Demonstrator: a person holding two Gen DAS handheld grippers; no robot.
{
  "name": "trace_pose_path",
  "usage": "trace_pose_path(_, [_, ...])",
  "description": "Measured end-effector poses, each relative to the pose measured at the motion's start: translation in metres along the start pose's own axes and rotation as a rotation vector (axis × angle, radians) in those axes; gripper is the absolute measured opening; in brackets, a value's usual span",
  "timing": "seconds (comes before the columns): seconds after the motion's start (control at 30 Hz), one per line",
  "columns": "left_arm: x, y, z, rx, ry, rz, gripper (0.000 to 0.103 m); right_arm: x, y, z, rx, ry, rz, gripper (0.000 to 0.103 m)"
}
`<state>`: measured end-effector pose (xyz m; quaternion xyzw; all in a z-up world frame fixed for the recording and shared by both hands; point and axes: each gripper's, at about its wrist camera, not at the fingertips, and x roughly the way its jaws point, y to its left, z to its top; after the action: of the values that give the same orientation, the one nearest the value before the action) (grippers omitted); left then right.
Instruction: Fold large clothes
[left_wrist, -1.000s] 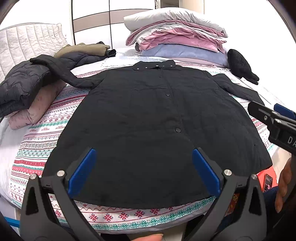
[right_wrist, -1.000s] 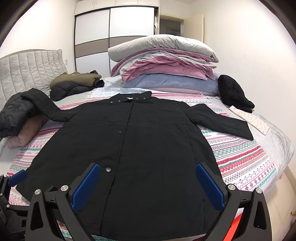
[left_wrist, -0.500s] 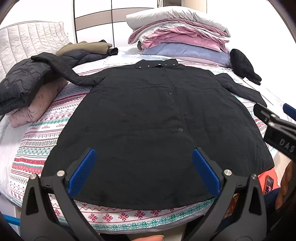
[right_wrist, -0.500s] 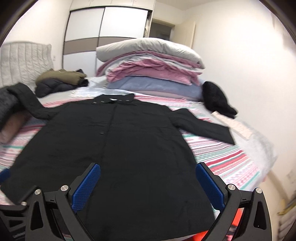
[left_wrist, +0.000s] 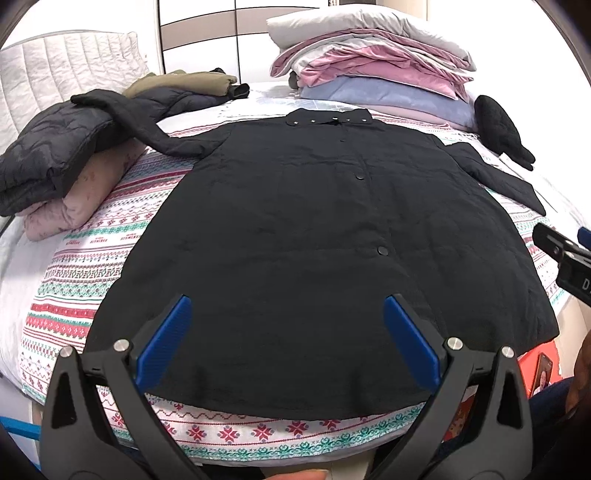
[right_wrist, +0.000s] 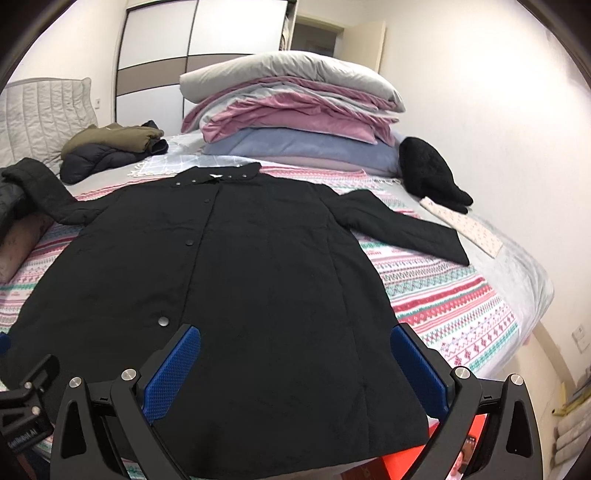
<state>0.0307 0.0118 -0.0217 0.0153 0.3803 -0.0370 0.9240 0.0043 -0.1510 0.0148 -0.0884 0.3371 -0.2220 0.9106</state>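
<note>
Lying flat and face up on the bed (left_wrist: 74, 280), a long black coat (left_wrist: 317, 236) spreads across a knitted-pattern blanket (right_wrist: 458, 295) banded in red, green and white. Fabric looks faintly quilted and matte; snap buttons run down the front and small studs line the collar. One sleeve (left_wrist: 147, 129) drapes up over a folded dark quilted jacket (left_wrist: 48, 147) that sits on a pink bundle (left_wrist: 77, 199). The other sleeve (right_wrist: 402, 225) lies straight out on the blanket.

Left gripper (left_wrist: 288, 332) hovers over the hem, blue-padded fingers (left_wrist: 162, 339) wide apart, holding nothing. Right gripper (right_wrist: 295, 365) hovers over the lower right part of the coat, fingers (right_wrist: 417, 369) likewise spread and empty.

At the head of the bed: a stack of folded bedding (right_wrist: 291, 107) in grey, pink and blue, soft and rounded; a fuzzy black item (right_wrist: 428, 173) beside it; an olive garment (right_wrist: 110, 136) on a dark puffy one.

The coat's hem is partly hidden behind the right gripper's frame. An orange object (left_wrist: 535, 369) below the bed edge is cut off, identity unclear.
</note>
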Motion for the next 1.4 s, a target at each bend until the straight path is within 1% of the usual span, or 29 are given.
trace_pose_path(0.07, [-0.001, 0.001, 0.0, 0.002, -0.004, -0.004, 0.103, -0.003, -0.002, 0.0, 0.002, -0.002, 0.002, 0.103])
trace_pose_path(0.23, [-0.002, 0.005, 0.002, 0.013, -0.013, 0.012, 0.103, -0.017, 0.001, -0.003, -0.026, -0.043, -0.036, 0.103])
trace_pose_path(0.3, [0.0, 0.016, 0.004, -0.015, -0.001, 0.015, 0.103, -0.016, 0.001, -0.005, -0.036, -0.044, -0.038, 0.103])
trace_pose_path(0.33, [0.002, 0.027, 0.005, -0.041, 0.003, 0.024, 0.103, -0.012, 0.0, -0.007, -0.041, -0.03, -0.038, 0.103])
trace_pose_path(0.47, [0.008, 0.07, 0.008, -0.127, 0.021, 0.081, 0.103, 0.013, -0.018, -0.013, -0.025, 0.083, 0.016, 0.103])
trace_pose_path(0.53, [0.016, 0.101, 0.007, -0.205, 0.053, 0.139, 0.103, 0.029, -0.035, -0.017, 0.007, 0.155, 0.078, 0.103])
trace_pose_path(0.57, [0.019, 0.118, 0.004, -0.252, 0.072, 0.164, 0.103, 0.04, -0.048, -0.019, 0.038, 0.204, 0.121, 0.103])
trace_pose_path(0.6, [0.022, 0.132, 0.002, -0.29, 0.087, 0.175, 0.103, 0.05, -0.061, -0.022, 0.081, 0.251, 0.151, 0.103])
trace_pose_path(0.63, [0.024, 0.143, 0.0, -0.319, 0.097, 0.183, 0.103, 0.057, -0.073, -0.025, 0.115, 0.28, 0.155, 0.103])
trace_pose_path(0.73, [0.028, 0.17, -0.006, -0.383, 0.118, 0.201, 0.103, 0.074, -0.107, -0.035, 0.205, 0.346, 0.092, 0.103])
trace_pose_path(0.77, [0.031, 0.179, -0.009, -0.401, 0.132, 0.2, 0.103, 0.077, -0.118, -0.038, 0.246, 0.363, 0.092, 0.103])
trace_pose_path(0.83, [0.038, 0.187, -0.015, -0.427, 0.167, 0.2, 0.103, 0.085, -0.135, -0.045, 0.33, 0.392, 0.135, 0.103])
trace_pose_path(0.9, [0.045, 0.19, -0.018, -0.439, 0.197, 0.197, 0.103, 0.094, -0.151, -0.054, 0.415, 0.431, 0.159, 0.103])
trace_pose_path(0.97, [0.056, 0.189, -0.023, -0.456, 0.232, 0.131, 0.102, 0.101, -0.159, -0.058, 0.459, 0.465, 0.166, 0.103])
trace_pose_path(1.03, [0.064, 0.187, -0.026, -0.471, 0.257, 0.061, 0.089, 0.113, -0.161, -0.064, 0.479, 0.53, 0.224, 0.101])
trace_pose_path(1.07, [0.067, 0.183, -0.028, -0.474, 0.267, 0.043, 0.069, 0.119, -0.159, -0.067, 0.476, 0.56, 0.254, 0.085])
trace_pose_path(1.1, [0.07, 0.179, -0.028, -0.469, 0.274, 0.032, 0.054, 0.122, -0.157, -0.068, 0.46, 0.575, 0.249, 0.055])
trace_pose_path(1.13, [0.071, 0.174, -0.028, -0.458, 0.279, 0.026, 0.034, 0.12, -0.156, -0.069, 0.455, 0.579, 0.226, 0.045])
trace_pose_path(1.17, [0.071, 0.172, -0.027, -0.45, 0.277, 0.03, 0.015, 0.116, -0.158, -0.069, 0.471, 0.556, 0.208, 0.014])
trace_pose_path(1.2, [0.064, 0.169, -0.025, -0.453, 0.251, 0.039, 0.009, 0.111, -0.16, -0.068, 0.479, 0.53, 0.181, 0.01])
trace_pose_path(1.27, [0.049, 0.168, -0.02, -0.464, 0.189, 0.016, 0.008, 0.094, -0.165, -0.062, 0.492, 0.45, 0.139, 0.007])
trace_pose_path(1.33, [0.035, 0.165, -0.017, -0.455, 0.154, 0.001, 0.007, 0.078, -0.167, -0.055, 0.467, 0.371, 0.08, 0.006])
trace_pose_path(1.4, [0.029, 0.16, -0.017, -0.43, 0.15, 0.015, 0.007, 0.065, -0.167, -0.05, 0.448, 0.317, 0.046, 0.005])
